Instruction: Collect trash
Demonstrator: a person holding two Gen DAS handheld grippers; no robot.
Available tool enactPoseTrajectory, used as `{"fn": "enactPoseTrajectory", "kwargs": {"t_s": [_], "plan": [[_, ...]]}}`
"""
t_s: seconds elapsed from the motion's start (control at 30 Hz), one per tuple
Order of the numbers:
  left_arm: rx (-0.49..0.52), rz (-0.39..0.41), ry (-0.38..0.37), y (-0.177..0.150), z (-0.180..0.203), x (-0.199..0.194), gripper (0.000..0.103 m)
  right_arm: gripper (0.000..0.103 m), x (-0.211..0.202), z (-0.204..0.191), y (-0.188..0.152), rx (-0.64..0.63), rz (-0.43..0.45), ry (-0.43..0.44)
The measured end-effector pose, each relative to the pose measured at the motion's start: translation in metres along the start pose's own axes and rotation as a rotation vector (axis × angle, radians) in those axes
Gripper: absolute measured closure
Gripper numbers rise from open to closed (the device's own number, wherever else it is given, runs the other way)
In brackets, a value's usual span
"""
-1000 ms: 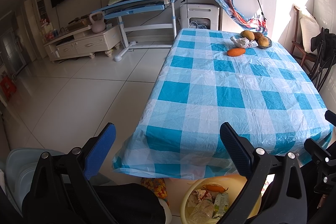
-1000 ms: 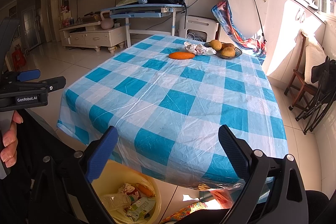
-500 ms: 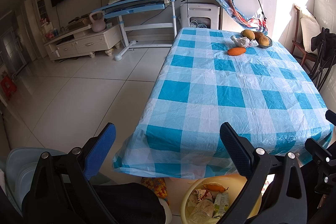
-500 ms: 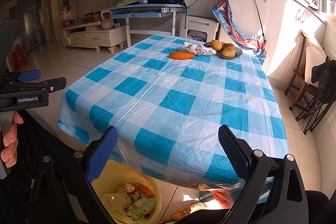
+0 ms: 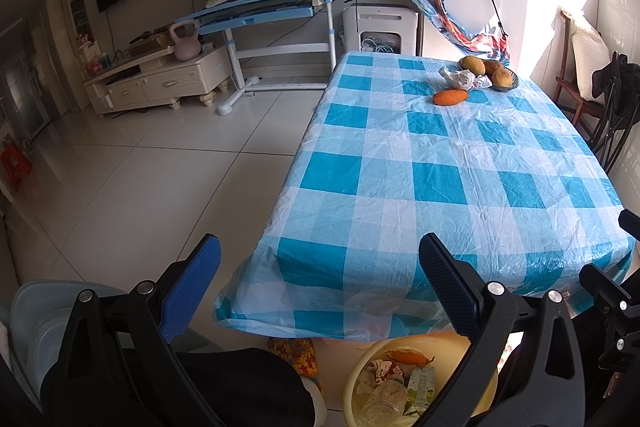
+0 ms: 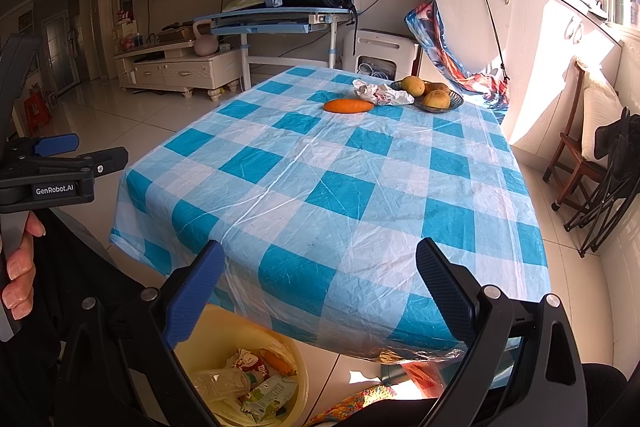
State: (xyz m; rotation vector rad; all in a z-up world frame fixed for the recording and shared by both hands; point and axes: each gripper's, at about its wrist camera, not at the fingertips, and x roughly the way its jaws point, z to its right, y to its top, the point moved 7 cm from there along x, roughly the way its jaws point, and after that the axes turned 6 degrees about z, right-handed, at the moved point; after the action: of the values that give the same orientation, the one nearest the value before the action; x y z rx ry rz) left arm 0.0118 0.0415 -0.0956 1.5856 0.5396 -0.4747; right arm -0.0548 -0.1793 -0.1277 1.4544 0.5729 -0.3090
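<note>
— How far along does the trash collecting look?

— Mostly done, I'd judge. The yellow bin on the floor by the near edge of the table already holds wrappers, a clear plastic bottle, a small carton and something orange. Most of the checked tablecloth is bare.

— What is left up there?

— At the far end, a crumpled white wrapper lies just beside the fruit bowl, with a carrot near it. The wrapper reads as the last piece of trash; whether the carrot counts, I cannot say.

— And the grippers?

— Both empty. The left gripper has its jaws spread wide, hanging over the near table edge with nothing between them. The right gripper is the same: jaws released, over the near corner above the bin. From the right wrist view the left one also shows at the side, held by a hand.

— So the remaining work?

— Probably a reach across to the far end for that wrapper, well apart from both grippers now, then a drop into the bin.
</note>
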Motion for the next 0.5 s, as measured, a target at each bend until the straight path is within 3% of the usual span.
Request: {"fn": "enactPoseTrajectory", "kwargs": {"t_s": [0.5], "plan": [[-0.002,-0.001,0.001,-0.0001,0.0002,0.0005,0.007,0.01,-0.0009,-0.0015,0.0004,-0.003,-0.001,-0.001]]}}
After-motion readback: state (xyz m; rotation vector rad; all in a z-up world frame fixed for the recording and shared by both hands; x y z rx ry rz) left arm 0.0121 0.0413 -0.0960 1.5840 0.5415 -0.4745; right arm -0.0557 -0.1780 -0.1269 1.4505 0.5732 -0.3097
